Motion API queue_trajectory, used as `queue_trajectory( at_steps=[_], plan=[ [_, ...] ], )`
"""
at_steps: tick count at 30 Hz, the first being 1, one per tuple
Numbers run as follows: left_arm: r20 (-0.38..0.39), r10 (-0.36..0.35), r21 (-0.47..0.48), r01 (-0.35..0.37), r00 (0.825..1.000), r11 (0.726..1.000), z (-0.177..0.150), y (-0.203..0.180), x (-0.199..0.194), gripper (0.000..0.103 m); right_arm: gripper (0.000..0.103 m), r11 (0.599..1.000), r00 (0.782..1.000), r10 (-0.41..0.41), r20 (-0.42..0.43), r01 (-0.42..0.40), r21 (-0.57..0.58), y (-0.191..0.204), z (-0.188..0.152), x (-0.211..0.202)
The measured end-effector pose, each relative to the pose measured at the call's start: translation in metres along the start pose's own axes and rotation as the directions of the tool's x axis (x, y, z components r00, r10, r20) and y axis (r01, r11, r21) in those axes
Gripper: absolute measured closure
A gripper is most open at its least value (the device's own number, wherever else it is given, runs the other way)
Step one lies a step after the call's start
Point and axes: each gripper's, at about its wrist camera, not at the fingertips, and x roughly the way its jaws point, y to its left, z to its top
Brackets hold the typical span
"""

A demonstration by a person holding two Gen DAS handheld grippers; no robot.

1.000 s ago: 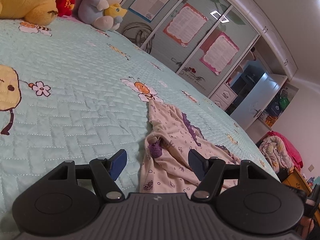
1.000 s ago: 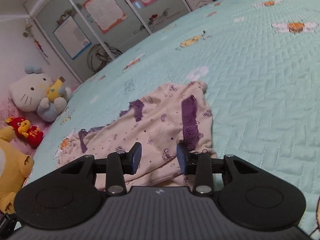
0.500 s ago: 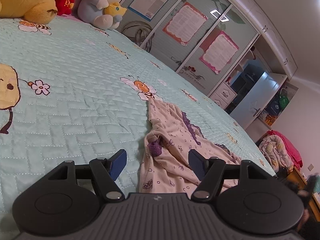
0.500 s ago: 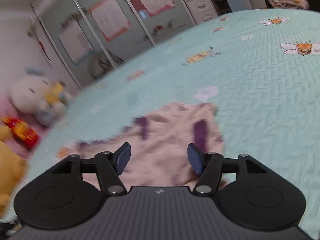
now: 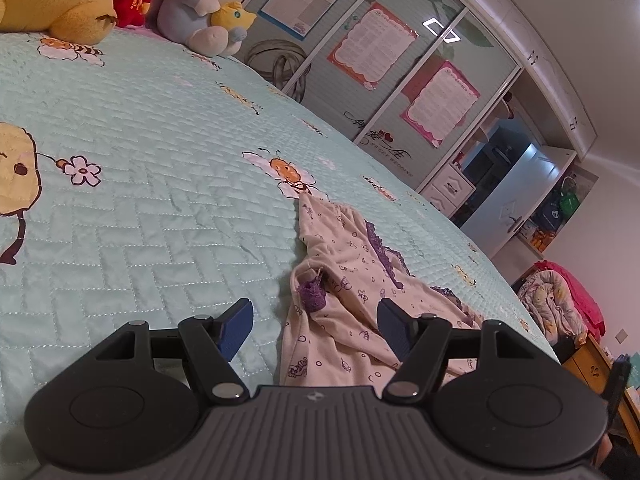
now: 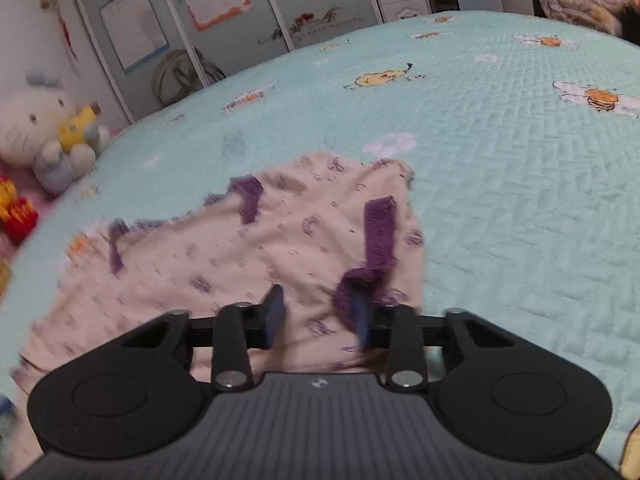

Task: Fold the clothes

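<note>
The right claw (image 6: pixel 318 316) has come closer over the crumpled pale pink garment with purple lace trim (image 6: pixel 280 240) on the quilted mint-green bed (image 6: pixel 520 200); its jaws are closing, cloth between them, not yet pinched. The left claw (image 5: pixel 314 326) hangs released above the garment's edge.

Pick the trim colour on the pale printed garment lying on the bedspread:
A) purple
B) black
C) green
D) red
A: the pale printed garment carries purple lace strips, seen in both wrist views, on the mint quilted bedspread; the same purple lace edging runs across it in the left wrist view.
</note>
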Motion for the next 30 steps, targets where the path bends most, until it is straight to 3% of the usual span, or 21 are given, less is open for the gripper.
queue_trajectory(
  at_steps=[4, 7, 9, 13, 16, 18, 19, 22, 24, 26, 29, 30],
  plan=[
    [-0.004, -0.006, -0.002, 0.006, 1.000, 1.000, 0.001, 0.000, 0.000, 0.031, 0.073, 0.994, 0.995, -0.060, 0.077, 0.067, -0.088, 0.014, -0.011, -0.026],
    [-0.002, -0.003, 0.005, 0.003, 1.000, 1.000, 0.000, -0.001, 0.000, 0.031, 0.069, 0.990, 0.994, 0.012, 0.112, 0.004, -0.143, 0.035, -0.007, -0.032],
    [0.000, 0.000, 0.007, 0.000, 1.000, 1.000, -0.001, -0.002, 0.000, 0.031, 0.064, 0.985, 0.992, 0.068, 0.103, -0.051, -0.162, 0.054, -0.001, -0.024],
    [-0.002, 0.001, -0.001, -0.001, 1.000, 1.000, -0.001, -0.001, 0.001, 0.031, 0.063, 0.974, 0.992, 0.112, 0.064, -0.097, -0.203, 0.095, 0.003, 0.009],
    [-0.004, -0.002, -0.011, 0.002, 1.000, 1.000, -0.001, 0.001, 0.001, 0.031, 0.061, 0.971, 0.996, 0.082, -0.030, -0.087, -0.224, 0.113, -0.004, 0.039],
    [0.000, -0.004, -0.018, 0.004, 1.000, 1.000, 0.000, 0.001, 0.000, 0.031, 0.061, 0.976, 0.999, 0.029, -0.020, -0.033, -0.217, 0.119, -0.009, 0.039],
    [0.005, -0.004, -0.021, 0.004, 1.000, 1.000, 0.001, 0.001, 0.000, 0.031, 0.061, 0.973, 0.999, 0.046, 0.007, -0.043, -0.226, 0.127, -0.013, 0.029],
    [0.012, 0.002, -0.030, -0.002, 1.000, 1.000, 0.002, 0.002, -0.003, 0.031, 0.061, 0.924, 0.974, 0.221, 0.037, -0.197, -0.328, 0.161, -0.028, 0.006],
    [0.035, 0.014, -0.044, -0.012, 0.999, 0.999, 0.005, 0.003, -0.008, 0.031, 0.059, 0.879, 0.957, 0.288, 0.021, -0.256, -0.402, 0.191, -0.034, 0.004],
    [0.077, 0.040, -0.069, -0.034, 0.996, 0.997, 0.009, 0.007, -0.016, 0.031, 0.059, 0.854, 0.952, 0.305, 0.004, -0.271, -0.443, 0.219, -0.040, 0.013],
    [0.122, 0.105, -0.113, -0.091, 0.987, 0.989, 0.013, 0.015, -0.024, 0.031, 0.059, 0.805, 0.942, 0.315, -0.112, -0.328, -0.495, 0.250, -0.060, 0.033],
    [0.125, 0.124, -0.133, -0.107, 0.984, 0.985, 0.013, 0.019, -0.025, 0.031, 0.059, 0.761, 0.943, 0.313, -0.116, -0.322, -0.563, 0.259, -0.074, 0.028]
  ],
)
